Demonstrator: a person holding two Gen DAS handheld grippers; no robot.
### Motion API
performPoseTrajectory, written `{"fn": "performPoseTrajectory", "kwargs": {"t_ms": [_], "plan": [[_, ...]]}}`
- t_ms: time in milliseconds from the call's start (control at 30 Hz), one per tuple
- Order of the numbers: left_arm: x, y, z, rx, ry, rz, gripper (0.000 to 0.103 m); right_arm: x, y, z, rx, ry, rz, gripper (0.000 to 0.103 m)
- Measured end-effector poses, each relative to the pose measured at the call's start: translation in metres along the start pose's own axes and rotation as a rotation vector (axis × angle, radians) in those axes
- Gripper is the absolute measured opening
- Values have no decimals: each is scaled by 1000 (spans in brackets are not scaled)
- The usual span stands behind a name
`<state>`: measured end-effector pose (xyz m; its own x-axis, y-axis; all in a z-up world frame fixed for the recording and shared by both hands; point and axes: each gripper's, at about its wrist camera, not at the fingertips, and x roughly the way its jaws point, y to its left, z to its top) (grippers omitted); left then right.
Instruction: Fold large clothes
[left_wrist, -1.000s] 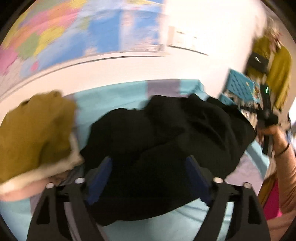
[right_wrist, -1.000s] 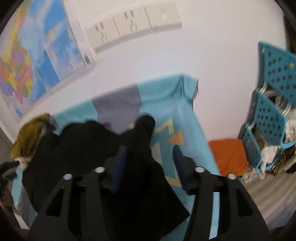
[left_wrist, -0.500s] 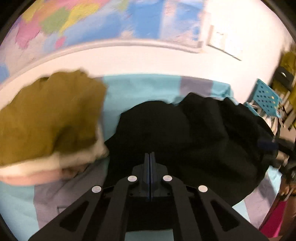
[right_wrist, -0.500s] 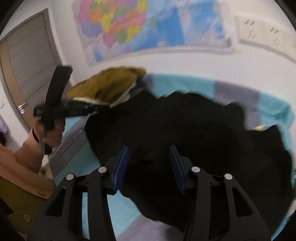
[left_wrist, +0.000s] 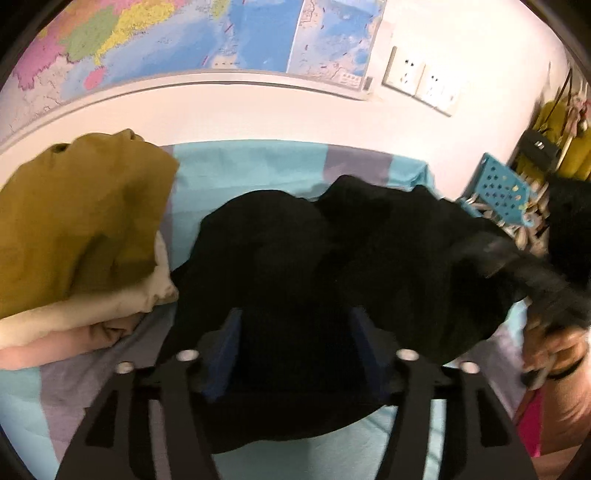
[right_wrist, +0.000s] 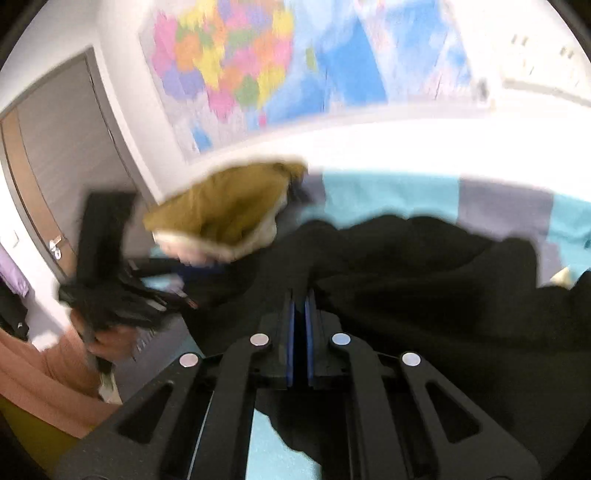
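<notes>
A crumpled black fabric garment (left_wrist: 332, 258) lies heaped in the middle of a surface covered with a turquoise and lavender patterned cloth (left_wrist: 251, 166); whether that surface is a bed or a worktop cannot be told. The garment's folds are nearly lost in its dark colour, so sleeves, collar and hems are hard to pick out.

The left gripper (left_wrist: 295, 332) points down at the garment's near edge. Its jaws have just been opening and stand well apart, with black fabric lying between the blue pads (left_wrist: 231, 336), which do not press on it. The fabric hides the pad tips.

The right gripper (right_wrist: 300, 306) sits over the garment's near part. Its jaws have just closed and stand nearly together, a thin gap between the blue pads (right_wrist: 291, 332). The tips end against black fabric, and whether a fold is pinched between them cannot be made out.

At the left, just beside the garment, sits a stack of folded clothes: a mustard-yellow one (left_wrist: 81, 221) on top, cream and pale pink ones under it, cut off by the picture's edge. In the left wrist view the person's right hand (left_wrist: 554, 347) is blurred at the right edge. The right wrist view is blurred throughout. A coloured wall map (left_wrist: 207, 37) hangs on the far wall.
</notes>
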<state>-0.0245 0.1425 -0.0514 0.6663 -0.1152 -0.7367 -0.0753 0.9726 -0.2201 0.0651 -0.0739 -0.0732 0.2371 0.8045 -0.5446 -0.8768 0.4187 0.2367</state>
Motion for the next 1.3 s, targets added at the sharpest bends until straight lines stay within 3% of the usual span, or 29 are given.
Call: {"fn": "performPoseTrajectory", "kwargs": {"t_ms": [67,133,200,267,333,433,533,567,600,667,733,867,933,1000,1067,1133,1167,1233,1267,1300], "plan": [[1,-1,-2,11,8,-45,75,23,-2,-10,-27,99,-50,6],[9,-3,-3,17,29,-25,76,22,-10,-15,19,101,-19,9],[16,-4,-4,14,48,-28,76,8,-10,-12,26,75,5,30],[19,-7,-5,20,54,-28,76,-14,-4,-8,-15,30,-9,43],[20,-11,-4,34,46,-26,76,-42,-5,-6,-30,-29,-40,43],[23,-16,0,48,44,-11,76,-72,-32,-8,37,-88,-154,45],[33,-19,4,55,51,25,71,-67,-69,-14,135,-43,-284,46],[37,-20,5,62,50,51,68,-60,-79,-17,151,-16,-301,43],[40,-21,6,70,47,73,64,-46,-91,-22,169,29,-334,31],[48,-19,8,73,50,141,63,-29,-102,-28,163,90,-387,18],[49,-16,10,59,58,135,64,-21,-111,-31,218,109,-367,19],[28,-10,21,50,3,112,74,-46,-92,-18,184,-10,-323,50],[23,-9,30,48,-12,96,79,-53,-82,-10,161,-30,-302,51],[25,-10,41,45,-14,108,79,-48,-80,-4,159,-21,-290,62],[36,-13,52,55,-5,134,79,-33,-84,0,172,12,-292,64],[52,-15,58,68,25,157,78,-14,-91,0,167,62,-310,58],[65,-16,60,79,51,182,75,-8,-96,-2,174,83,-314,48],[92,-12,62,101,113,262,33,-8,-96,-4,162,76,-328,32],[99,-7,63,89,130,286,22,-11,-96,-3,151,59,-344,18],[104,1,66,63,134,314,9,-20,-94,-1,139,22,-356,12]]}}
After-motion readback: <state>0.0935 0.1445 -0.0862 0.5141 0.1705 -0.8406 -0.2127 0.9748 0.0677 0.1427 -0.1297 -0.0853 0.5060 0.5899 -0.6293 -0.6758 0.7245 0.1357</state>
